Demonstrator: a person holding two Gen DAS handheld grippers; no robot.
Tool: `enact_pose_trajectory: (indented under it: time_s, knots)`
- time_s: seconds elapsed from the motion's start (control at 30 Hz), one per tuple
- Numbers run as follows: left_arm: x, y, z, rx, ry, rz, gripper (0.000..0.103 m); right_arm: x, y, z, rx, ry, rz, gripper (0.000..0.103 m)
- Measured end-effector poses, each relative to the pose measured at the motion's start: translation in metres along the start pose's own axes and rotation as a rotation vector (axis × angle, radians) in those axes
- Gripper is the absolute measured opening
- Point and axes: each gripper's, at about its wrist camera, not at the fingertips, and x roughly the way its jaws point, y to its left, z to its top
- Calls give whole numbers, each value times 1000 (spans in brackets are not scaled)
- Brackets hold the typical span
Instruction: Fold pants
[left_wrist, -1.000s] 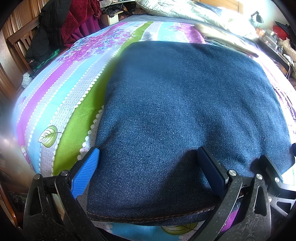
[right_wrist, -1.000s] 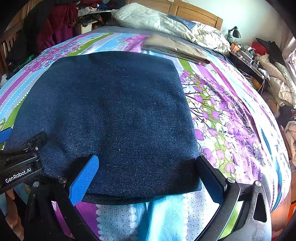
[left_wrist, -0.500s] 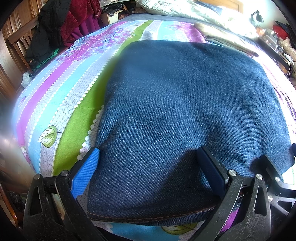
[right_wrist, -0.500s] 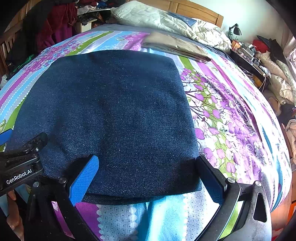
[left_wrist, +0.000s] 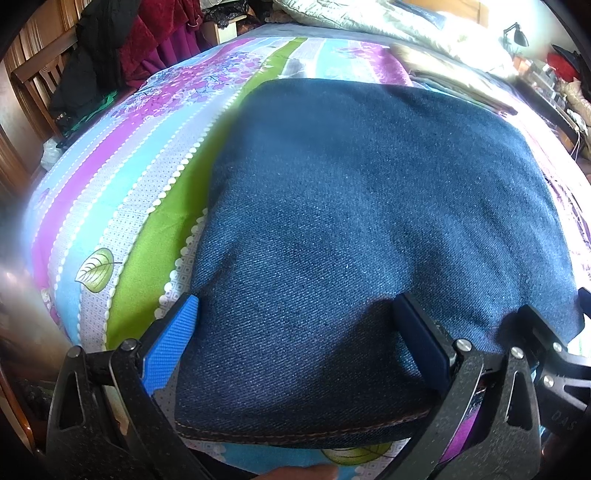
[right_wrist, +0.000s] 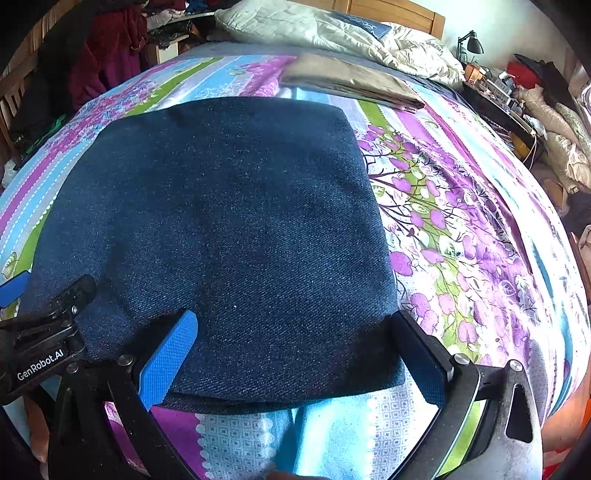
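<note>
Both claws, left gripper (left_wrist: 295, 332) and right gripper (right_wrist: 295, 350), are gaping wide, holding nothing, hovering over folded jeans (left_wrist: 369, 221); dragging the near edge risks unfolding the layers.

Pants (left_wrist: 369, 221): dark blue denim, orange stitching along near hem. Bedsheet (right_wrist: 461, 240): stripes of purple, sky blue, lime green, white-dotted; purple flowers at right, green leaves near left. Folded cloth (right_wrist: 351, 79), far: khaki. Finger pads (right_wrist: 166, 363): bright blue.
</note>
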Motion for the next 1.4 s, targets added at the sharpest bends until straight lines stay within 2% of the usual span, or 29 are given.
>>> enact_pose_trajectory:
  time_s: [0.2,0.4,0.63,1.4]
  knots:
    - [-3,-1,-2,-4,-11,1,103,2,-4,3,18,12,24,103]
    - [-2,1,0,-31,11,-5,103,1,-2,1,25,-1,15,103]
    - [-2,-1,-1,-32,8,6,103,5,-4,6,19,47,23,103]
    - [0,0,0,-22,18,10,103,7,-4,5,18,47,20,103]
